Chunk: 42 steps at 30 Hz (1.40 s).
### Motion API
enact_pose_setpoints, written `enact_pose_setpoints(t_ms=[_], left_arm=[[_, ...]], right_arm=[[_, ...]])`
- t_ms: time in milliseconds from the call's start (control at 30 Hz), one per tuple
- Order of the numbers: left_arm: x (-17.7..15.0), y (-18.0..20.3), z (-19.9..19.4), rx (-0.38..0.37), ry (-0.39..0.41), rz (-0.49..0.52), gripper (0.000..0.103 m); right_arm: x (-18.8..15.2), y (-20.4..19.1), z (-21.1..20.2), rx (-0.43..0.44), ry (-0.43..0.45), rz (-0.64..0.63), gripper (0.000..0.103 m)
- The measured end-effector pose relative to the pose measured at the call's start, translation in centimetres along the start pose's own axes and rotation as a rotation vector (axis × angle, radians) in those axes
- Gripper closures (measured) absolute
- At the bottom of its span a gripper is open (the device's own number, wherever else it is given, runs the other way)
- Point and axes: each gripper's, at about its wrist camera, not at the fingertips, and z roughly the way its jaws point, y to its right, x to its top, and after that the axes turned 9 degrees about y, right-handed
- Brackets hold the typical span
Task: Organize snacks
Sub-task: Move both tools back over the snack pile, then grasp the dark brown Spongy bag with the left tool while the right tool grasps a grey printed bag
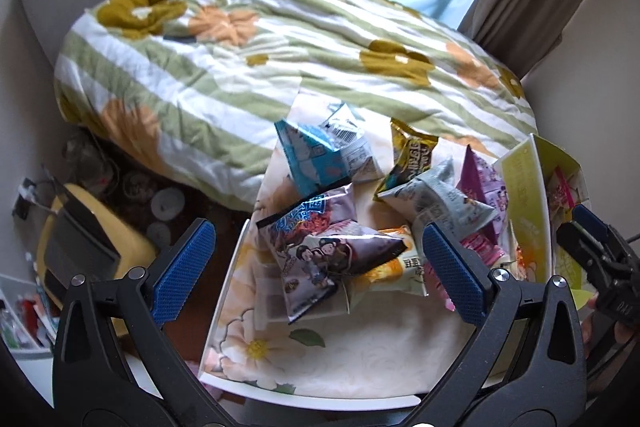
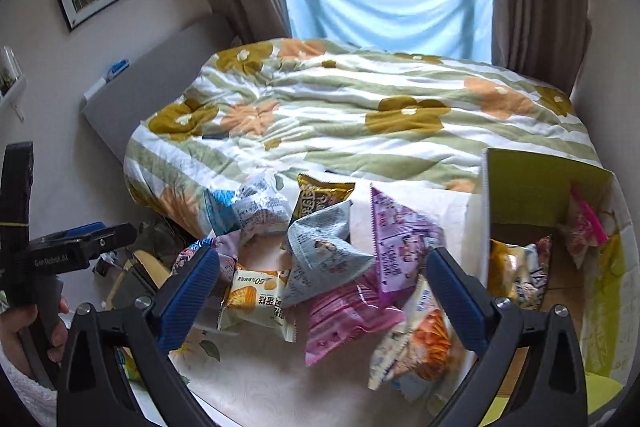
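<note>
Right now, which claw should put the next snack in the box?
Probably the right claw. The yellow-green box sits just to its right, and the pink packet lies between its open fingers. The left claw hovers farther from the box.

Snack packets [image 2: 344, 311]: glossy crinkled foil and plastic. Box [image 2: 532, 183]: matt cardboard. Quilt [image 1: 240, 67]: soft cloth. Finger pads [image 1: 184, 267]: ribbed blue (rubbery-looking).

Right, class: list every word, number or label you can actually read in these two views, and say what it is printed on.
"GenRobot.AI": side of the left gripper.
"50": white and orange cake packet; its remaining print cannot be read.
Print on the purple triangular packet and gold packet: too blurred.
</note>
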Motion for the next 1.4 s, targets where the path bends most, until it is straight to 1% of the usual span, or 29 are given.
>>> enact_pose_setpoints(t_ms=[167, 367, 467, 667, 733, 767, 800, 867, 967, 1067, 1167, 1267, 1333, 1400], left_arm=[[-0.1, -1.0, 5.2, -0.018, -0.095, -0.057, 0.0], [-0.9, -1.0, 9.8, 0.008, -0.188, -0.083, 0.0], [-1.9, -0.8, 11.2, 0.025, -0.222, -0.083, 0.0], [-3.9, -0.6, 12.2, 0.046, -0.266, -0.092, 0.0], [-4.5, -0.6, 12.3, 0.054, -0.275, -0.091, 0.001], [-4.8, -0.6, 12.4, 0.056, -0.277, -0.09, 0.003], [-4.9, -0.6, 12.5, 0.055, -0.28, -0.09, 0.008], [-5.2, -0.8, 12.7, 0.057, -0.287, -0.087, 0.01], [-5.3, -0.9, 12.4, 0.057, -0.267, -0.074, 0.014], [-5.2, -1.0, 12.2, 0.054, -0.253, -0.065, 0.023], [-5.2, -1.0, 12.1, 0.045, -0.248, -0.052, 0.026], [-5.2, -1.2, 11.9, 0.028, -0.24, -0.055, 0.029], [-5.3, -1.2, 11.6, 0.015, -0.234, -0.055, 0.029], [-5.4, -1.3, 11.4, 0.009, -0.23, -0.051, 0.03]], right_arm=[[-0.4, -1.3, 4.6, 0.007, -0.078, -0.071, 0.0], [-0.5, -1.4, 9.2, 0.023, -0.155, -0.156, 0.0], [-0.6, -1.3, 11.2, 0.037, -0.194, -0.199, 0.0], [-1.4, -1.4, 13.7, 0.067, -0.255, -0.254, 0.0], [-1.7, -1.3, 14.1, 0.075, -0.27, -0.262, 0.0], [-1.8, -1.3, 14.4, 0.081, -0.279, -0.266, 0.0], [-2.0, -1.3, 14.6, 0.084, -0.286, -0.27, 0.0], [-2.3, -1.5, 14.9, 0.089, -0.299, -0.279, 0.0], [-2.6, -1.6, 15.4, 0.095, -0.313, -0.29, 0.0], [-2.8, -1.6, 15.7, 0.097, -0.321, -0.291, 0.0], [-2.9, -1.6, 16.1, 0.096, -0.329, -0.289, 0.001], [-3.2, -1.7, 16.6, 0.098, -0.345, -0.289, 0.007], [-3.5, -1.7, 16.9, 0.09, -0.351, -0.294, 0.007], [-3.6, -1.6, 17.2, 0.083, -0.357, -0.294, 0.014]])
